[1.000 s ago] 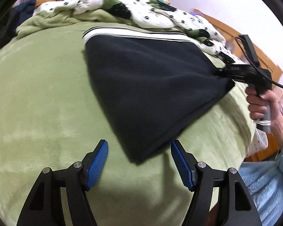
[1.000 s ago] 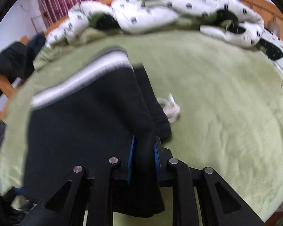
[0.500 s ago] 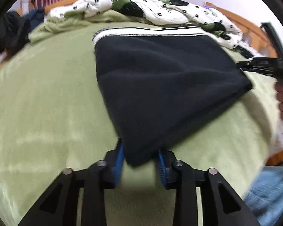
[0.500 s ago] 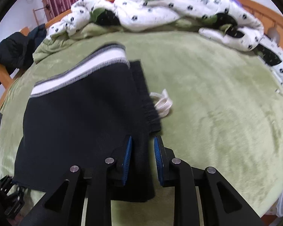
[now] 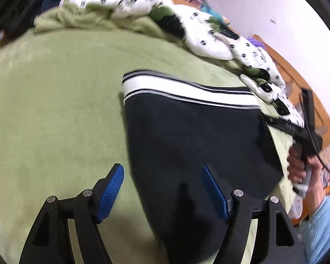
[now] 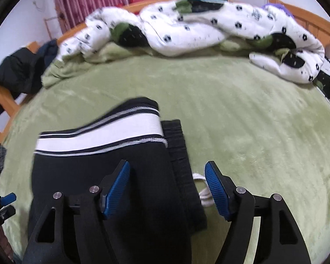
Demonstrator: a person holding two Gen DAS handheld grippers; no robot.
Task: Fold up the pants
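The black pants (image 5: 193,145) lie folded flat on the green blanket (image 5: 55,101), their white striped waistband (image 5: 182,90) at the far edge. My left gripper (image 5: 162,176) hovers over the pants' near left edge, jaws opening, its blue pads clear of the cloth. In the right wrist view the pants (image 6: 77,173) fill the lower left, with a white drawstring (image 6: 203,189) poking out beside them. My right gripper (image 6: 167,176) is over the pants' right edge, jaws opening, pads not pressing the fabric. The right gripper's body (image 5: 297,129) and the hand holding it show at the left view's right side.
A rumpled white duvet with black flowers (image 6: 187,26) lies heaped along the bed's far side. Dark clothes (image 6: 19,70) hang over the wooden frame at the left. The left gripper's tip (image 6: 4,202) shows at the right view's lower left. Open green blanket (image 6: 264,136) spreads to the right.
Both grippers were shut on the pants' near edge half a second ago and now stand open, having let go. The left gripper has drawn back to the left.
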